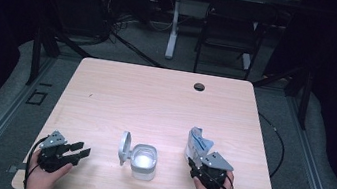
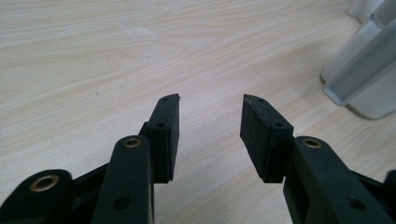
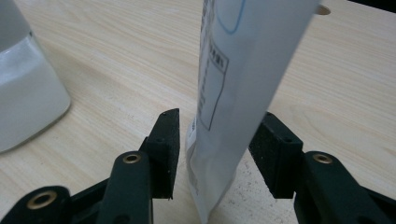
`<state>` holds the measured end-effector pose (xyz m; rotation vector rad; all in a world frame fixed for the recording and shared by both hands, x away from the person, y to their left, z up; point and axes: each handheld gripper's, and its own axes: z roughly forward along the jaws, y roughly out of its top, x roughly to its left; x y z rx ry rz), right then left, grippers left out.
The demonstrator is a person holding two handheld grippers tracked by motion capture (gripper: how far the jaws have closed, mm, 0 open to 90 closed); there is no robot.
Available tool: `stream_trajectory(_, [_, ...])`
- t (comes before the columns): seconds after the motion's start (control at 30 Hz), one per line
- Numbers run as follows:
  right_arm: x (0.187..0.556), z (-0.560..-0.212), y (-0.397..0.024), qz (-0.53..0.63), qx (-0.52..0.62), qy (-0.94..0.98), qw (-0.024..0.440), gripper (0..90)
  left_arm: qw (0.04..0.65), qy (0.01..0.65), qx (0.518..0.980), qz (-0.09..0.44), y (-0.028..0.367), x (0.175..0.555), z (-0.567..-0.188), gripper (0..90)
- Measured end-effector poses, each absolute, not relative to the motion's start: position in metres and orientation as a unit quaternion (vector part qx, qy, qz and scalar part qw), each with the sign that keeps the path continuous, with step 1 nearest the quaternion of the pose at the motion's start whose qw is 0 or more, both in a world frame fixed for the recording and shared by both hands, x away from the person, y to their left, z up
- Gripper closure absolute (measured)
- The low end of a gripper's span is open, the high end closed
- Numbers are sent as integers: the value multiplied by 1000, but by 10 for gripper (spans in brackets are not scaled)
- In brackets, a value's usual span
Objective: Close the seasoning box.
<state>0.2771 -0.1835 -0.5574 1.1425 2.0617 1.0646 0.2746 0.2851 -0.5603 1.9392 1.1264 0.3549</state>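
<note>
A white pouch with blue print (image 1: 197, 144) stands upright on the wooden table (image 1: 155, 102), right of centre near the front. My right gripper (image 1: 196, 165) sits just behind it with its jaws apart. In the right gripper view the pouch (image 3: 243, 60) stands between the pads of that gripper (image 3: 219, 121), and a gap shows at the left pad. A clear square container (image 1: 143, 161) with white contents and its hinged lid (image 1: 124, 147) raised sits at front centre. My left gripper (image 1: 79, 154) rests open at the front left, with nothing between its jaws (image 2: 210, 105).
The container's edge (image 2: 364, 70) lies to the right of my left gripper, and its wall (image 3: 23, 93) to the left of my right one. A cable hole (image 1: 199, 86) marks the table's far side. A dark chair (image 1: 229, 28) stands beyond it.
</note>
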Motion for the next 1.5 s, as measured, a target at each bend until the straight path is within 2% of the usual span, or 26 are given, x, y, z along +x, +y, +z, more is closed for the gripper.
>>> stream_trajectory(0.63, [242, -552, -192, 406, 427, 766, 255, 464, 437, 429, 779, 134, 268, 267, -552, 602])
stream_trajectory(0.97, [240, -559, -193, 412, 434, 761, 251, 446, 450, 410, 783, 129, 257, 266, -545, 645])
stream_trajectory(1.4, [239, -565, -189, 398, 421, 774, 255, 407, 458, 362, 804, 116, 236, 262, -528, 873])
stream_trajectory(1.5, [238, -565, -191, 397, 423, 774, 256, 398, 460, 357, 804, 115, 233, 261, -524, 900])
